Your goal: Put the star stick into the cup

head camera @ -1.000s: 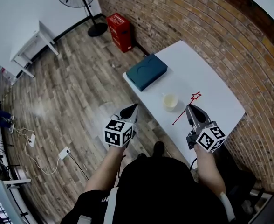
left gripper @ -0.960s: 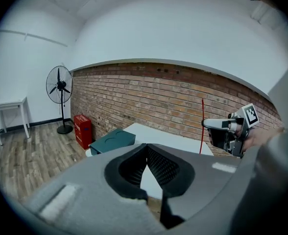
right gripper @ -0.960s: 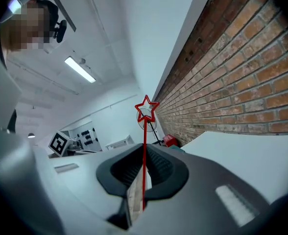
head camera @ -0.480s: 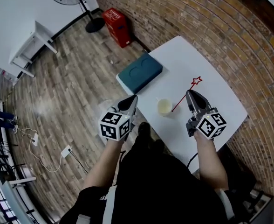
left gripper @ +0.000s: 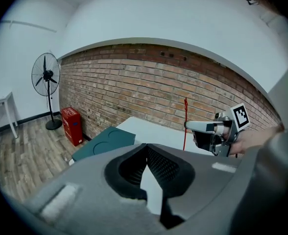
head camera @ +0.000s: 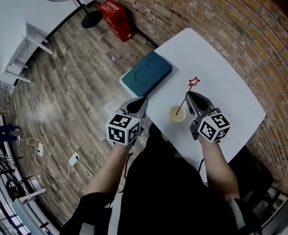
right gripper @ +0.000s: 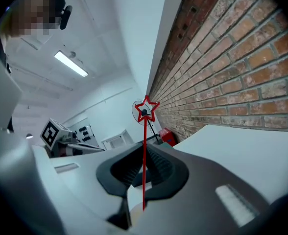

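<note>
Red, thin star-topped stick (right gripper: pixel 144 141), clamped in the right gripper (head camera: pixel 189 97), has swung from beside the pale yellow cup (head camera: pixel 176 114) to tilt over its mouth, leaving only lowering and release, while the left gripper (head camera: pixel 143 101) hangs closed and empty.

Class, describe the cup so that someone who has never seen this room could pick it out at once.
Start at the white table beside the brick wall. Near its edge nearest the person, close beside the right hand-held gripper, stands the cup. It is small, round and pale yellow, unlike the flat dark teal case beyond it and the thin red star stick held over it.
</note>
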`<move>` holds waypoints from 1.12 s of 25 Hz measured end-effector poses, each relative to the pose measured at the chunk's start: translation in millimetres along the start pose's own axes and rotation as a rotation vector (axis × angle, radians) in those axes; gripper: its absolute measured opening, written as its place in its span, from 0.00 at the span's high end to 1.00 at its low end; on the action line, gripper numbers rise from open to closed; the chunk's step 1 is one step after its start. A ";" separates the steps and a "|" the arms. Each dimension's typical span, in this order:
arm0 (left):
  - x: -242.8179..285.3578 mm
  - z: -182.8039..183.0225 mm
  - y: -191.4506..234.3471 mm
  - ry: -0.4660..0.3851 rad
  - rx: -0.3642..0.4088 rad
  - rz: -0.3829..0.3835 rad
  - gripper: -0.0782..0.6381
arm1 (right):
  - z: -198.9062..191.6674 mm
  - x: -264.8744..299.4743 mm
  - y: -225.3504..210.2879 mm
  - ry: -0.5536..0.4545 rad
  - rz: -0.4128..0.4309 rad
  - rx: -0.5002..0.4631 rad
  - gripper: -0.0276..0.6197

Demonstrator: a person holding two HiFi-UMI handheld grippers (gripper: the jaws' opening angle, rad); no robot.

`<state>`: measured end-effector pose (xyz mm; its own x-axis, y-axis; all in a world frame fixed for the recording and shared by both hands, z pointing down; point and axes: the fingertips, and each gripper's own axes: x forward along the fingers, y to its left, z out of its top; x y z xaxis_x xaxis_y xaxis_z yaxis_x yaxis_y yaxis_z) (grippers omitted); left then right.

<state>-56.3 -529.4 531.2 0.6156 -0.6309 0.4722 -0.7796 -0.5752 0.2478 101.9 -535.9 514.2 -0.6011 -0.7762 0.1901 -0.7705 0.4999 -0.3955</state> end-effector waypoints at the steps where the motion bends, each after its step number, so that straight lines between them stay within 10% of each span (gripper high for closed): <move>1: 4.7 -1.8 0.0 0.008 0.002 -0.011 0.88 | -6.8 1.9 -1.2 0.012 -0.005 0.005 0.93; 28: 36.6 -24.1 -38.2 0.082 0.021 -0.139 0.88 | -98.2 -5.4 -10.6 0.253 -0.065 0.072 0.85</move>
<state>-6.7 -517.9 559.4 0.7054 -0.5004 0.5020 -0.6844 -0.6653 0.2983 92.5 -499.3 605.6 -0.5918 -0.6802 0.4325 -0.7976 0.4166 -0.4363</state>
